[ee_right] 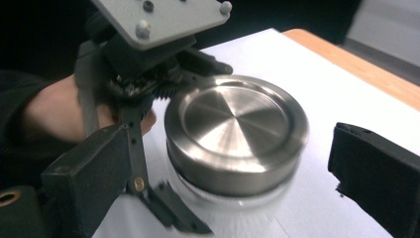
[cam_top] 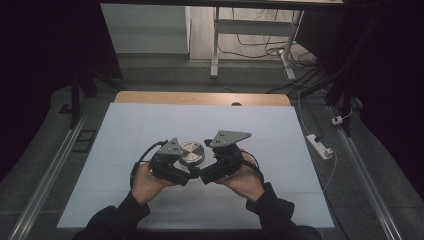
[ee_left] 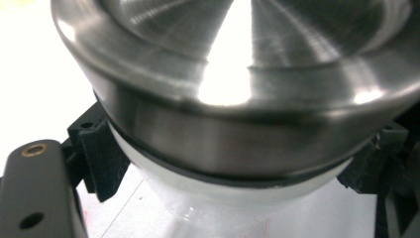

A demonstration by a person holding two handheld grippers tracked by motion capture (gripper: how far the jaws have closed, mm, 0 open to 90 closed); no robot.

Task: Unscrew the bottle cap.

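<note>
Jar (cam_top: 192, 153) with a steel lid (ee_right: 236, 130) and clear body stands near the middle of the white table (cam_top: 125, 130), between both hands. Left gripper (cam_top: 186, 172) is clamped on the jar just beneath the lid, pads (ee_left: 101, 158) pressing either side. Right gripper (cam_top: 206, 176) stands spread wide, its jaws flanking the lid without contact, just right of the jar.

High view looks down; gripper views sit close — all share the metal lid (cam_top: 192, 152).
</note>
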